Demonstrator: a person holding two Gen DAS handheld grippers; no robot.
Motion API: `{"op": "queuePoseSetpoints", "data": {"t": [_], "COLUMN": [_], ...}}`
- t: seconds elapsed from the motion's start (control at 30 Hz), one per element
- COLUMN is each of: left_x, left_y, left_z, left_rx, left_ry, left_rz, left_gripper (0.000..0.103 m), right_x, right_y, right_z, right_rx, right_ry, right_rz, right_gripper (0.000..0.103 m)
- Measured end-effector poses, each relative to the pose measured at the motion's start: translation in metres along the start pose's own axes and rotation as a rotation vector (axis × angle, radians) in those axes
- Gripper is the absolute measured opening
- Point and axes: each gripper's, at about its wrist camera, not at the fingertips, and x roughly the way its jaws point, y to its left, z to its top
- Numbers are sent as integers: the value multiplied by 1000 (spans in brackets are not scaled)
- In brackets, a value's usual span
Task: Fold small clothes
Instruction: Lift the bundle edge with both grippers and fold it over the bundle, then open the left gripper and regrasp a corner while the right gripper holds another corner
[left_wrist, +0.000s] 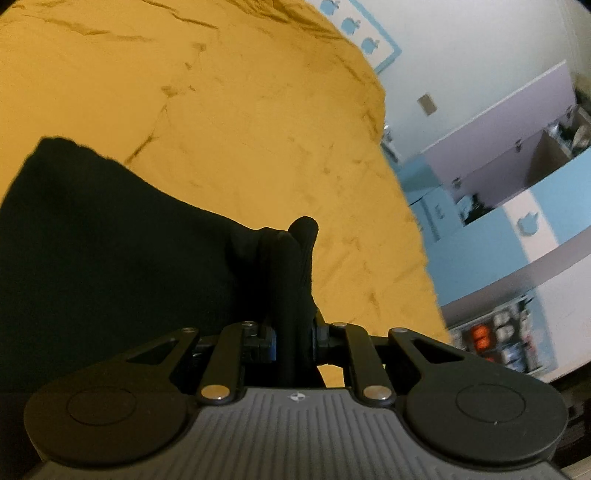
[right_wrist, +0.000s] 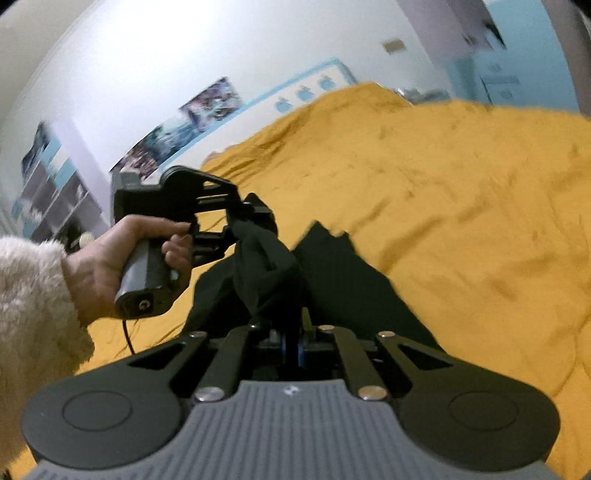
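A small black garment (left_wrist: 110, 236) hangs above a mustard-yellow bedspread (left_wrist: 240, 110). My left gripper (left_wrist: 291, 258) is shut on one bunched edge of it; the cloth covers the fingers. In the right wrist view my right gripper (right_wrist: 295, 306) is shut on another edge of the black garment (right_wrist: 343, 266). The left gripper (right_wrist: 243, 221) shows there at upper left, held by a hand, pinching the same cloth. The garment is stretched between the two, its lower part trailing onto the bedspread (right_wrist: 461, 206).
The bed's far edge (left_wrist: 406, 192) meets a white and blue wall with shelves (left_wrist: 517, 325). Posters (right_wrist: 192, 122) hang on the wall behind the bed. A fluffy cream sleeve (right_wrist: 33, 302) is at the left. A cable (right_wrist: 127, 336) hangs from the left handle.
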Motion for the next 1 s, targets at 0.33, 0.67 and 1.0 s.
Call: {"op": "queuePoseSetpoints", "data": {"t": [0.33, 0.67, 1.0], "left_x": [23, 23, -98], "left_y": [1, -15, -24], "left_z": [-18, -9, -33], "left_rx": [43, 78, 316], "left_ry": [38, 57, 39], "left_rz": [77, -3, -191], "left_gripper": [17, 33, 33], "right_x": [6, 0, -22], "right_y": [-31, -23, -25], "right_z": [-17, -17, -10], "right_rx": [120, 59, 71], "right_ry": [40, 39, 37], "right_rz": [-22, -78, -130], "right_gripper": [3, 5, 10]}}
